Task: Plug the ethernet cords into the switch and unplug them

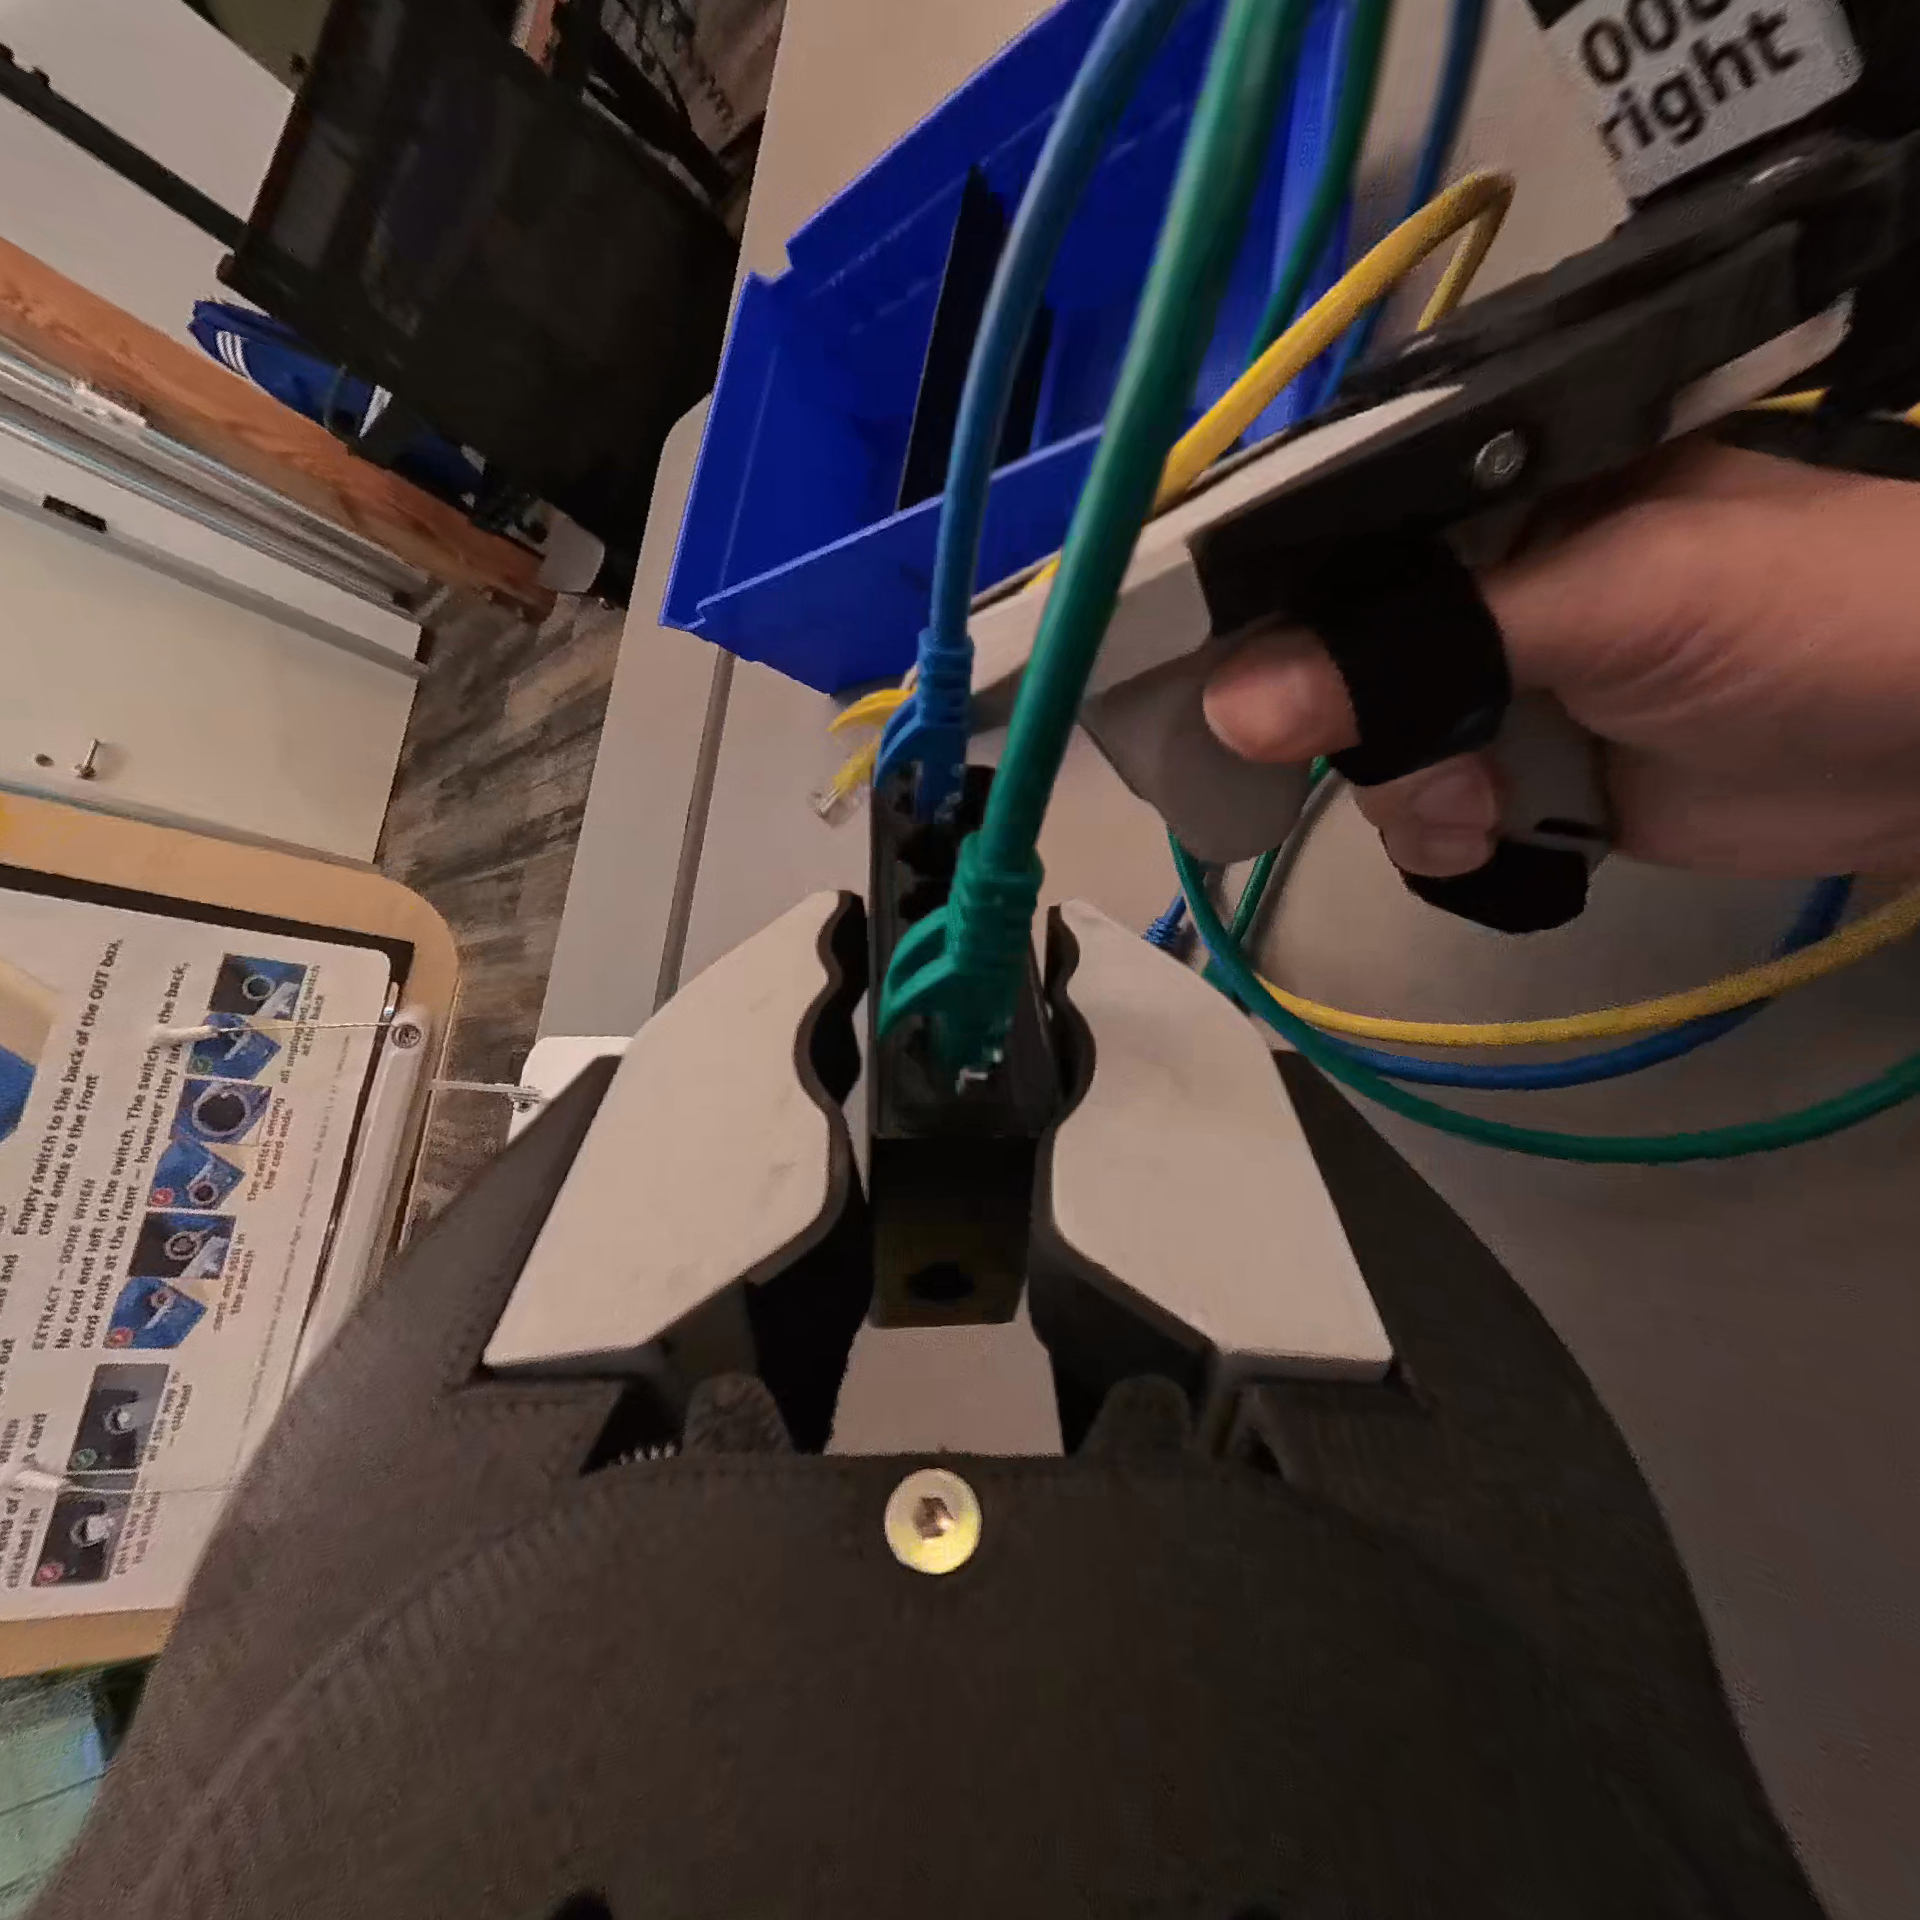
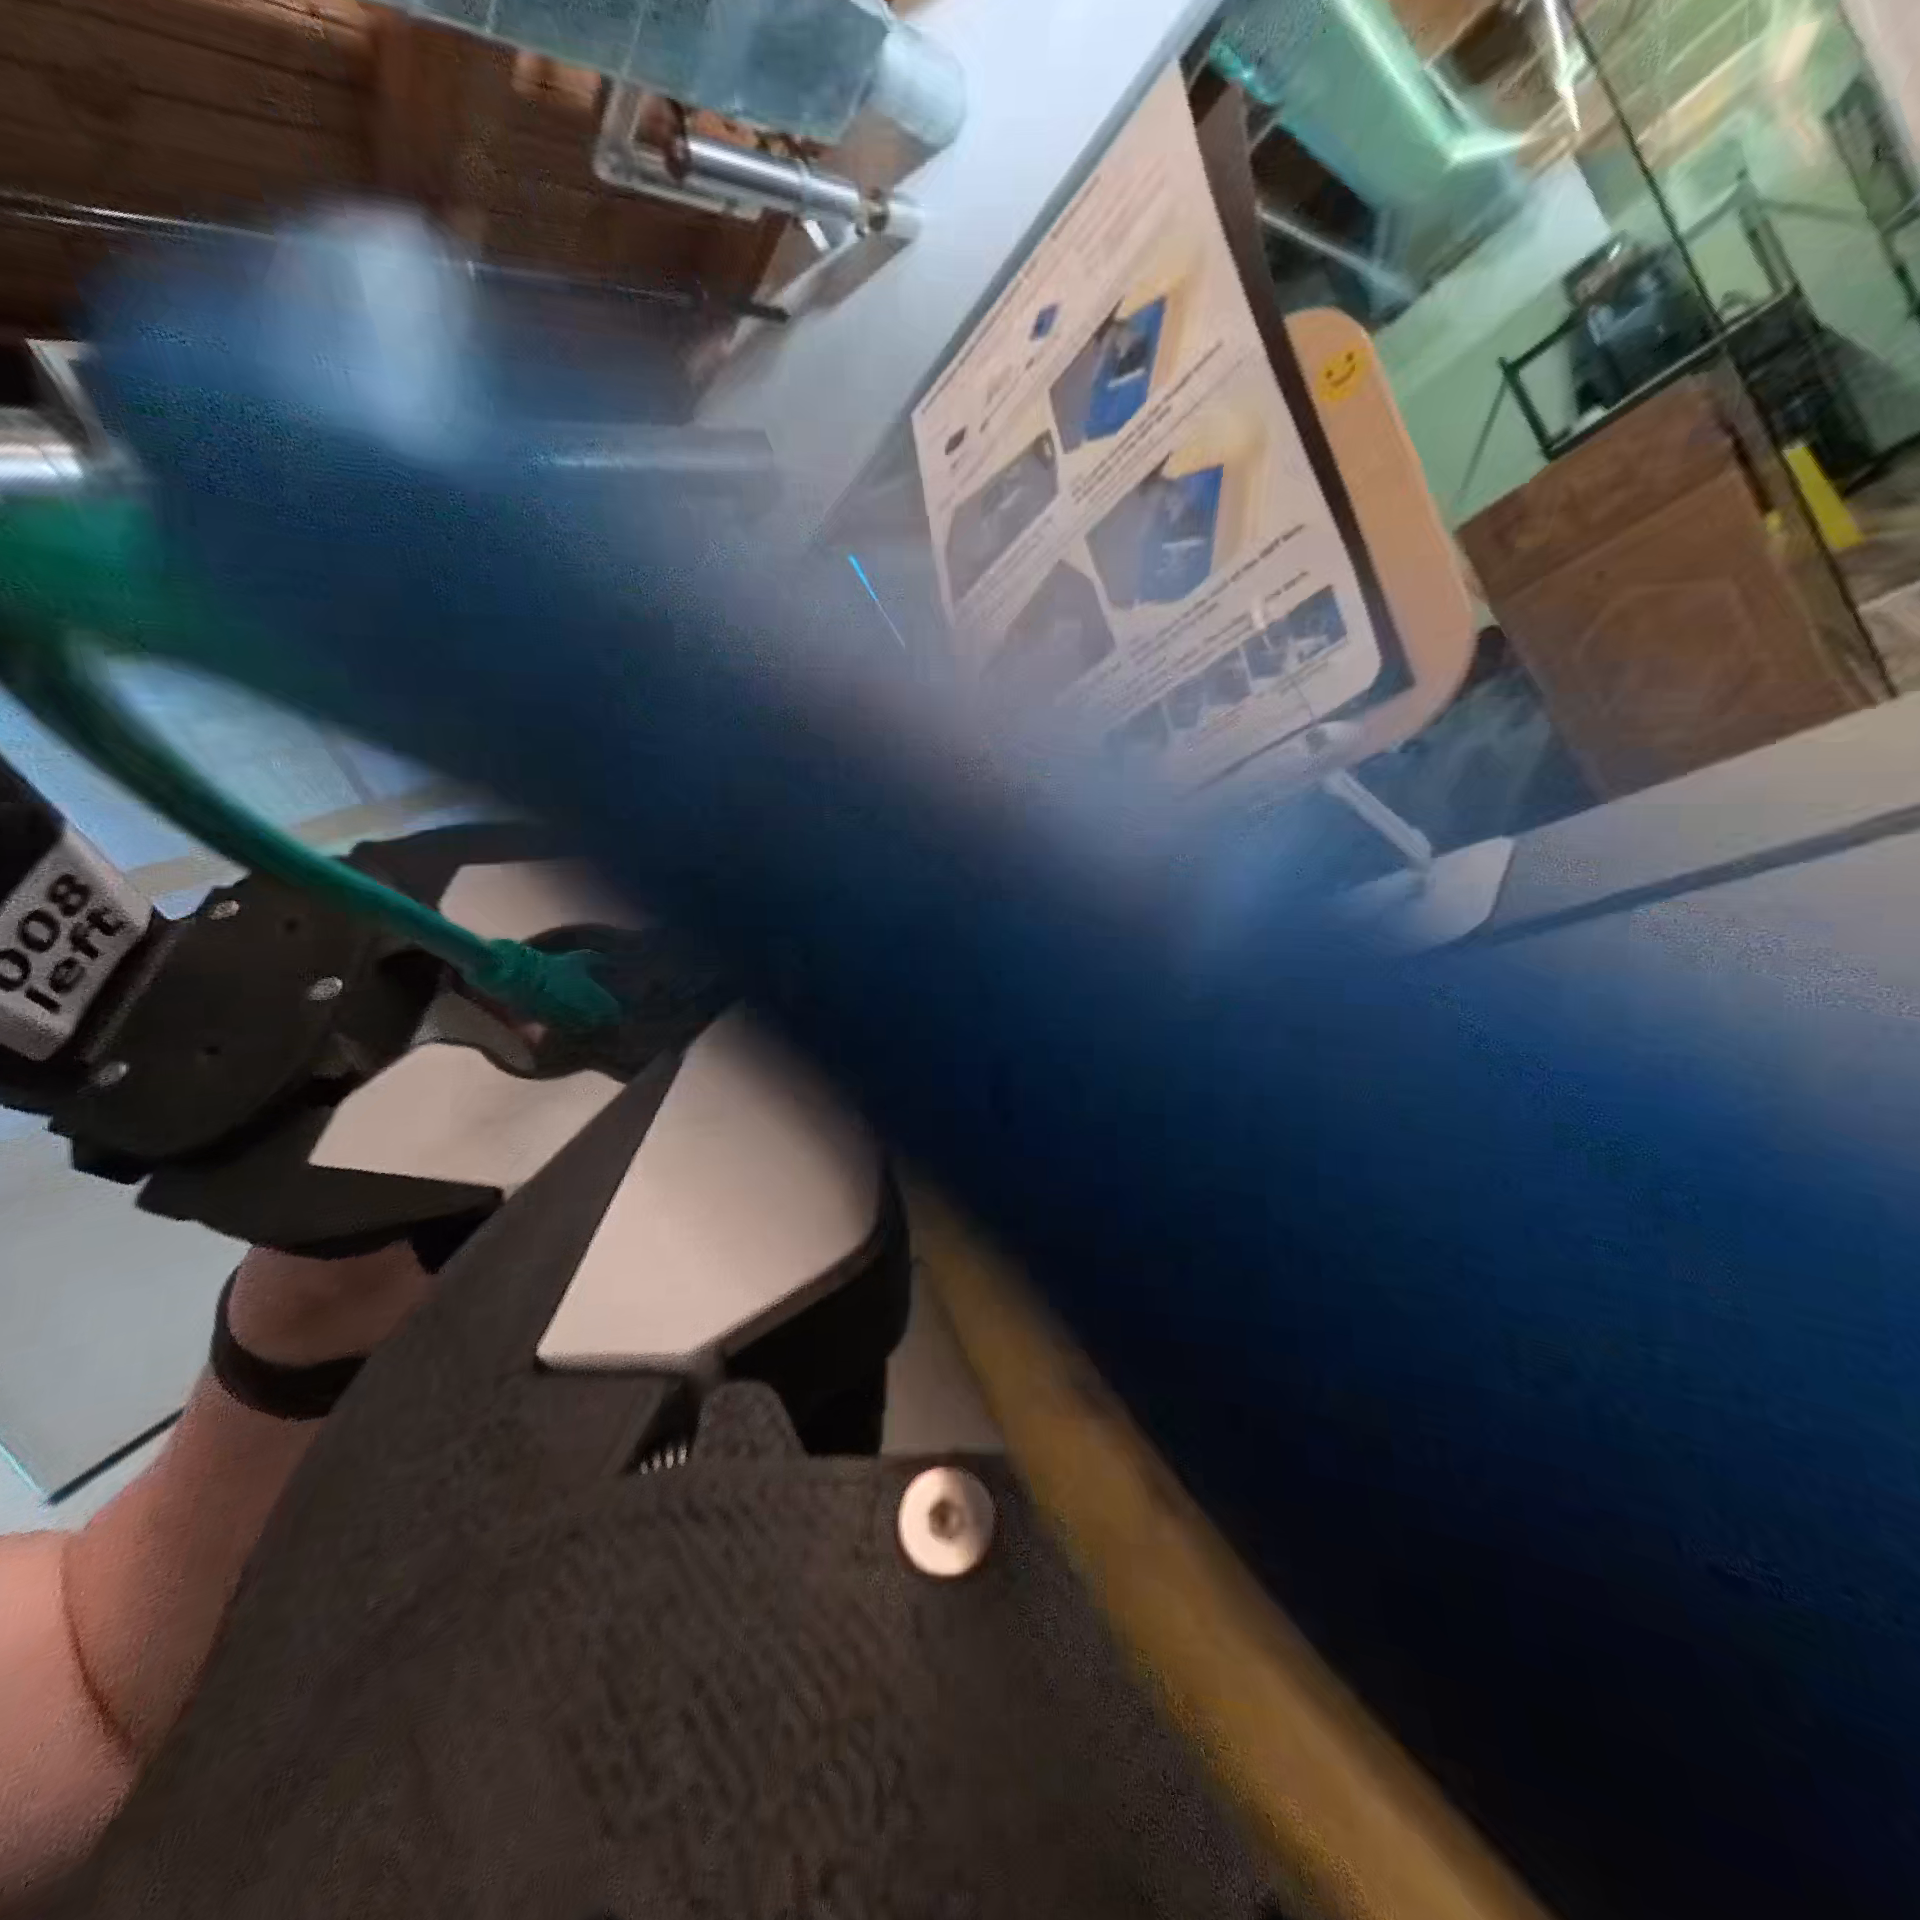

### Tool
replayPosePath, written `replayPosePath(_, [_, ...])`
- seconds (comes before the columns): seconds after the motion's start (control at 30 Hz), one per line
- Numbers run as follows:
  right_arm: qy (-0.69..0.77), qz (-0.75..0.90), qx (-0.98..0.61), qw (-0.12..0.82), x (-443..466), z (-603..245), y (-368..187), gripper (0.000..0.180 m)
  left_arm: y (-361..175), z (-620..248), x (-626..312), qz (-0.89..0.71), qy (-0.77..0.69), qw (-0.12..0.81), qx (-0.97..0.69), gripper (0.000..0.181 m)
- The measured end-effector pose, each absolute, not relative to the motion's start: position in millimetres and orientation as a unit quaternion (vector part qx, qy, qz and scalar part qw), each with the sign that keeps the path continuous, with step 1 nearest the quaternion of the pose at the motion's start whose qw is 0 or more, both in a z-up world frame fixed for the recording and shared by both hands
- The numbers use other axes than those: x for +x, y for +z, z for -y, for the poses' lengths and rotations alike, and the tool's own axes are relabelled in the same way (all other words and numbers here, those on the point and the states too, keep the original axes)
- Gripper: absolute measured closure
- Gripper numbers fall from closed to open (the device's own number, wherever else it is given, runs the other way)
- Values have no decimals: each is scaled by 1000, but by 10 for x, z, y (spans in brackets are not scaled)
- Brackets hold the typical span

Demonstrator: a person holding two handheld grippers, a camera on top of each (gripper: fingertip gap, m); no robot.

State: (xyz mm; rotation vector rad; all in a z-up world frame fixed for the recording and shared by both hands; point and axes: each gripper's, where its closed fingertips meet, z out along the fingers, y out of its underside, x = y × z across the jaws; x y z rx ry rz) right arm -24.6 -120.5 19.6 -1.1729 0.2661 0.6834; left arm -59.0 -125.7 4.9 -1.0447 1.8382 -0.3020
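Observation:
My left gripper is shut on the black switch, which stands on end between its fingers. A green cord's plug sits in a near port and a blue cord's plug in a far port. My right gripper comes in from the upper right, its jaws nearly together on a yellow cord. That cord's clear plug hangs loose beside the switch. In the right wrist view only one finger shows. A blurred blue cord and the yellow cord hide the other. The left gripper is visible there with the green plug.
A blue bin stands on the grey table behind the switch. Loops of green, blue and yellow cord lie to the right. A hand holds the right gripper. An instruction sheet on a wooden board stands to the left. Both grippers' tips are close together, under 4 cm apart.

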Motion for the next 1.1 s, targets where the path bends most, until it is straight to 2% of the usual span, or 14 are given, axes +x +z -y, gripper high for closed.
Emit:
replayPosePath(0.13, [301, -110, -553, 769, -205, 1150, 191, 167, 110, 1191, -534, -734, -151, 506, -427, 152])
replayPosePath(0.37, [228, -42, -579, 781, -240, 1120, 302, 167, 318, 1052, -530, -710, -95, 576, -393, 152])
replayPosePath(0.47, [222, -34, -615, 756, -268, 1029, 205, 168, 510, 1071, -549, -694, -124, 588, -395, 152])
replayPosePath(0.6, [272, -3, -661, 699, -513, 835, 35, 167, 787, 1158, -543, -674, -180, 596, -397, 152])
replayPosePath(0.73, [339, 16, -640, 689, -746, 737, 213, 167, 1022, 1193, -487, -648, -205, 623, -388, 152])
replayPosePath(0.87, [423, 25, -531, 734, -831, 828, 663, 167, 1158, 1288, -448, -610, -284, 626, -394, 152])
replayPosePath(0.93, [403, 20, -514, 757, -770, 825, 713, 167, 1194, 1265, -440, -583, -315, 629, -406, 151])
replayPosePath(1.07, [330, 70, -551, 763, -776, 740, 599, 167, 1028, 1153, -444, -581, -347, 576, -460, 149])
replayPosePath(1.1, [320, 96, -558, 760, -822, 721, 584, 166, 985, 1128, -442, -585, -347, 568, -464, 142])
